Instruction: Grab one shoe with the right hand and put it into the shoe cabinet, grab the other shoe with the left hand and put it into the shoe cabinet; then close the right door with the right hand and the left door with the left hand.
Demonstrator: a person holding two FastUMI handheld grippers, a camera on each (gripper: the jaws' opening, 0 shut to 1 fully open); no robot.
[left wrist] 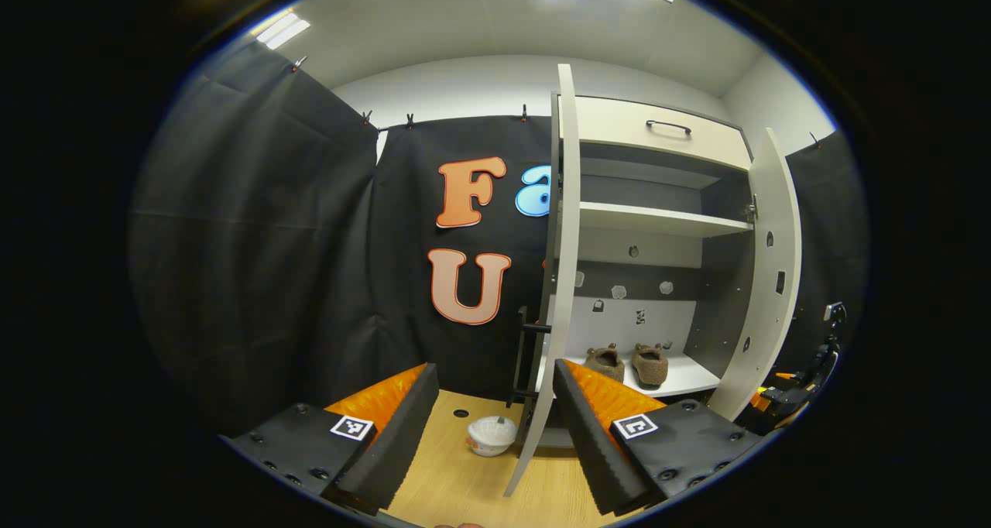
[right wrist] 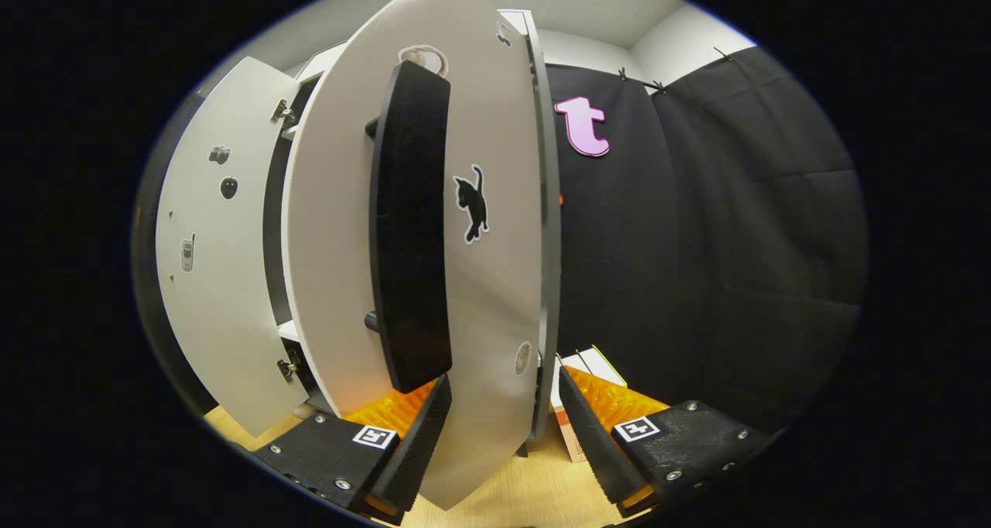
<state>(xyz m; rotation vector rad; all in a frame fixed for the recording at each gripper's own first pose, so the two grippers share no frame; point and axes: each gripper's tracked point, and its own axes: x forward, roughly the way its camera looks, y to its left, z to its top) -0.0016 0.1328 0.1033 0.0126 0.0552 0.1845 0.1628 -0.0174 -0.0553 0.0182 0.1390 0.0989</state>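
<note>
Shoes, two brown fuzzy slippers point(left wrist: 629, 363), are sitting side by side on the grey cabinet's bottom shelf point(left wrist: 685, 377), so door-closing is beginning. Left gripper point(left wrist: 495, 427), fingers apart, is facing the white left door's edge point(left wrist: 561, 265); a white bowl point(left wrist: 491, 435) is lying on the desk beside it. Right gripper point(right wrist: 502, 427), fingers apart, is straddling the white right door point(right wrist: 495, 280) beside its black handle point(right wrist: 409, 226), and pushing should follow.

The right claw point(right wrist: 497, 423) stands with its fingers spread wide, the free edge of the right door point(right wrist: 495, 296) between them. That door is pale, carries a long black vertical handle point(right wrist: 409, 226) and a black cat sticker point(right wrist: 471, 203). Behind it to the left the other door point(right wrist: 221, 280) is swung open. A small box point(right wrist: 592, 361) sits on the wooden bench point(right wrist: 534, 489) beyond the door's edge.
</note>
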